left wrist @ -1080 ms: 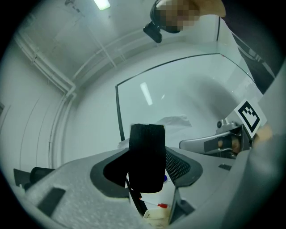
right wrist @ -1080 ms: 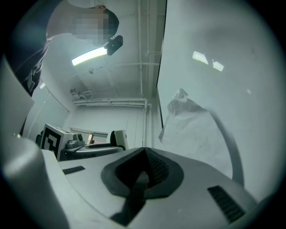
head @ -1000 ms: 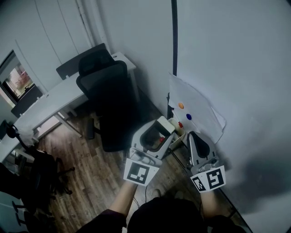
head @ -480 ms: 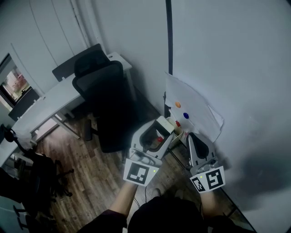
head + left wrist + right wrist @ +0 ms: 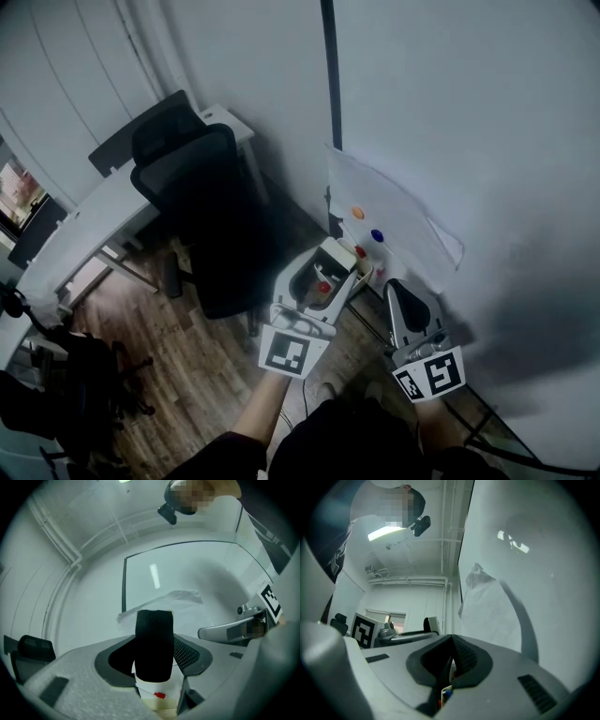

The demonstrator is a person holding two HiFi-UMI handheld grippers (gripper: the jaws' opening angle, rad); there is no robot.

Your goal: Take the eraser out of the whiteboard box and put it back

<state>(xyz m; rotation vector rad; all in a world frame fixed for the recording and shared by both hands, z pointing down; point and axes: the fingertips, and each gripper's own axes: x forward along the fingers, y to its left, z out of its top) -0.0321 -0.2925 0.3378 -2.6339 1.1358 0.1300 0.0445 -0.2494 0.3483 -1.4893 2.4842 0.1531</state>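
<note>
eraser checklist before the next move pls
1. eraser gripped in left tool: ok
2. eraser upright, black felt side showing in the left gripper view: ok
3. right tool shut with nothing in it: ok
4. the two tools apart in the head view: ok
5. free room in the whiteboard box for the eraser: cannot tell, the left tool covers much of it

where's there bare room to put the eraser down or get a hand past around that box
Bare: the white desk top behind the office chair, and the wood floor between chair and left arm. Crowded: the box under the whiteboard, markers in it, with the left gripper holding the eraser at it and the right gripper alongside.
</note>
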